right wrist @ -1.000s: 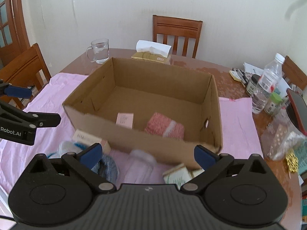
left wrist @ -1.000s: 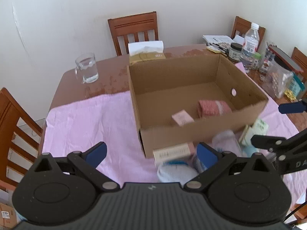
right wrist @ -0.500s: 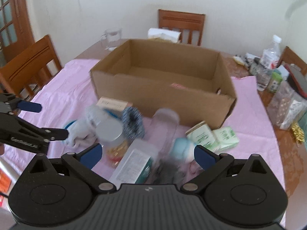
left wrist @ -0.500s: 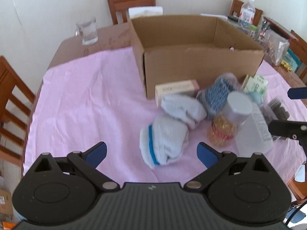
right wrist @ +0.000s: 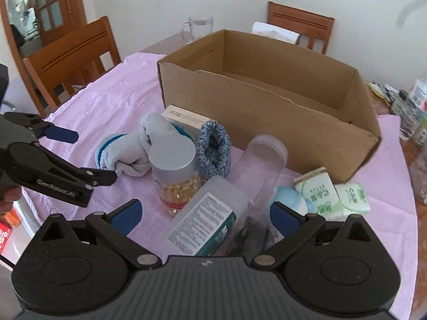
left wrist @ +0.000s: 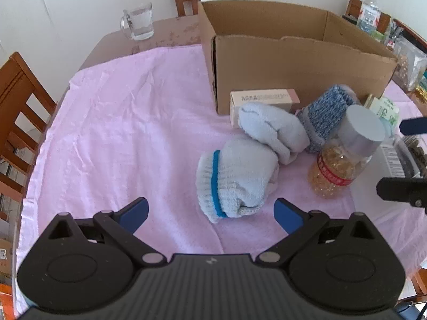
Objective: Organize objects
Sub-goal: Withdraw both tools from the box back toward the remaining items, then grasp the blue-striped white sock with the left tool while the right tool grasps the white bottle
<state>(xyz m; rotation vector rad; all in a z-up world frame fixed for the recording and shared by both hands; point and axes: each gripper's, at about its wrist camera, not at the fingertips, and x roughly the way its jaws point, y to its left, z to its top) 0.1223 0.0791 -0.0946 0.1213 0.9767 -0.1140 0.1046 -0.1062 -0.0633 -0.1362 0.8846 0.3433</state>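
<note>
The left tongs [left wrist: 210, 214] are spread wide and hold nothing. The white sock with a blue band [left wrist: 234, 178] lies directly ahead of them on the pink cloth [left wrist: 120, 133], centred on the gap between the two blue pads. Its long axis runs obliquely, from the cuff at near left toward the toe at far right. A second pale sock [left wrist: 272, 128] rests against its far end, so a closing grip should take the near cuff end.

The right tongs [right wrist: 205, 214] are also spread and empty. A lying plastic bottle with a printed label [right wrist: 205, 221] sits between their pads. The left tongs are judged nearer to the banded sock.

The cardboard box [left wrist: 301, 66] stands beyond the pile, open side up, on the table [left wrist: 170, 37]. A capped jar of yellow capsules [left wrist: 344, 154] stands upright just right of the socks. Wooden chairs and a glass mug [left wrist: 137, 21] surround the work area
</note>
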